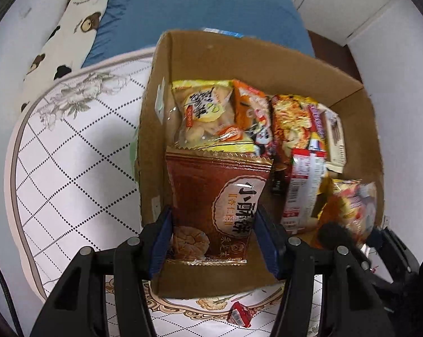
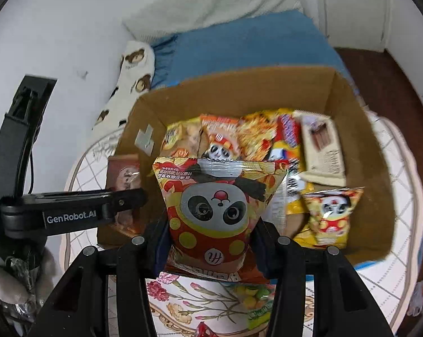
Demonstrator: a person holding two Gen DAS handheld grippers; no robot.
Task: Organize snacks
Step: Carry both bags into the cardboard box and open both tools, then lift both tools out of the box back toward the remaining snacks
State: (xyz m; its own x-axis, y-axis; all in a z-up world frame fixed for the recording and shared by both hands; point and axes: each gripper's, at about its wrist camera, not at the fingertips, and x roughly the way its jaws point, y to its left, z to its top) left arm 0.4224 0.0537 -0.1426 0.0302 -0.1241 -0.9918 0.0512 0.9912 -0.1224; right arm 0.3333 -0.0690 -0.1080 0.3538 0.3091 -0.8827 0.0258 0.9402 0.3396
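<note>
An open cardboard box (image 1: 267, 59) holds several snack packets standing in a row, with a yellow packet (image 1: 208, 115) at its left. My left gripper (image 1: 214, 224) is shut on a brown biscuit packet (image 1: 220, 202) and holds it upright over the box's near left corner. My right gripper (image 2: 211, 233) is shut on a red and yellow panda packet (image 2: 214, 205), held over the near edge of the box (image 2: 239, 90). A second panda packet (image 2: 330, 213) lies in the box at the right. The left gripper (image 2: 71, 213) with its brown packet (image 2: 124, 174) shows in the right wrist view.
The box stands on a white quilted mat (image 1: 79, 168) with a flower print, on a bed with a blue sheet (image 1: 200, 8) and a bear-print pillow (image 1: 71, 28). A small red packet (image 1: 239, 311) and a green packet (image 2: 259, 306) lie on the mat in front of the box.
</note>
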